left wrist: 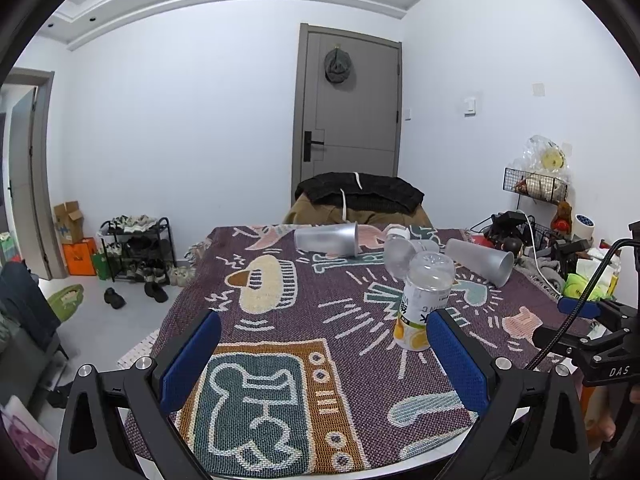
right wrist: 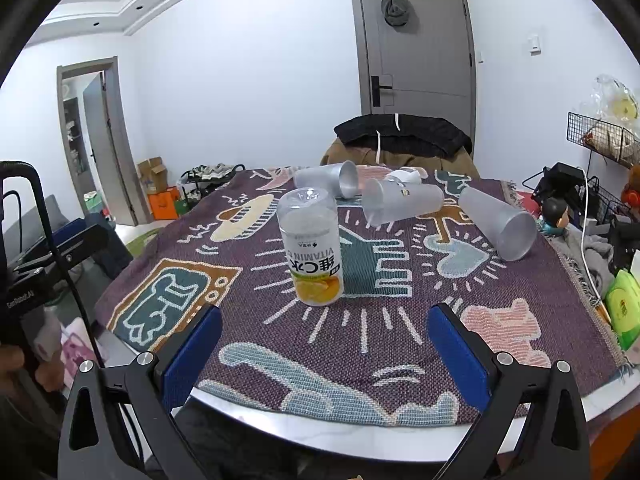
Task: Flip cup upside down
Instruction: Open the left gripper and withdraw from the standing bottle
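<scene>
Cup, left wrist view: three frosted cups lie on their sides at the far half of the table (left wrist: 280, 468). You see the rear cup (left wrist: 326, 239), the middle cup (left wrist: 400, 258) and the right cup (left wrist: 480, 261); none stands mouth-down.
Left gripper (left wrist: 324, 354): blue pads spread wide, nothing between them; it hangs over the near edge of the patterned cloth (left wrist: 340, 304), well apart from every cup.
Obstruction, left wrist view: an inverted bottle (left wrist: 420, 304) with a citrus label stands in front of the middle cup and partly hides it. Your right gripper (left wrist: 580, 308) shows at the right edge.
Cup, right wrist view: the rear cup (right wrist: 326, 179) points its mouth right; the middle cup (right wrist: 402, 201) lies across the centre; the right cup (right wrist: 498, 222) lies with its mouth toward you.
Right gripper (right wrist: 324, 350): pads spread, holding nothing, near the table edge.
Obstruction, right wrist view: the bottle (right wrist: 314, 246) stands between the gripper and the rear and middle cups; the right cup looks reachable without passing it.
Surroundings: clutter and a wire rack (right wrist: 600, 136) lie at the right of the table; a draped chair (right wrist: 400, 140) stands behind it.
Progress: judged not started; approach, grasp, rotation and placement all remain.
</scene>
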Demonstrator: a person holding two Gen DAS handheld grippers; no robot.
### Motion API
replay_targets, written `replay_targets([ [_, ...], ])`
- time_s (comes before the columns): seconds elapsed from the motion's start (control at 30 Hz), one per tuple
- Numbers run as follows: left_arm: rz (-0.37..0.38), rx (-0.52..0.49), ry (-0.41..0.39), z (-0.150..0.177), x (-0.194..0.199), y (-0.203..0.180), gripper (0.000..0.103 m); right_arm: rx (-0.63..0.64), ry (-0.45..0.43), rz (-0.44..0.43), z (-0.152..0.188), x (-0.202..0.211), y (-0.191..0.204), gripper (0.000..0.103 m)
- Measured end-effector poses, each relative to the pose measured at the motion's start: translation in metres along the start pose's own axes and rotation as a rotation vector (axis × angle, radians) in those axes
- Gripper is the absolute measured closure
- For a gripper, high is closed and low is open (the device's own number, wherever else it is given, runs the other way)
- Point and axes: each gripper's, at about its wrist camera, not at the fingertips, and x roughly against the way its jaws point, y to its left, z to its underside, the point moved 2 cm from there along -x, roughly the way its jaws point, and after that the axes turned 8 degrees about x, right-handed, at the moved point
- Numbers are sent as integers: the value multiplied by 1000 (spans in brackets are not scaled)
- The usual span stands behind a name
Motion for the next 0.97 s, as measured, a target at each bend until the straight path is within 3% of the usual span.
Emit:
replay_targets([
  [0.97,-2,-29,-9,2,1,-6,0,2,17,4,6,-5,-1,0],
])
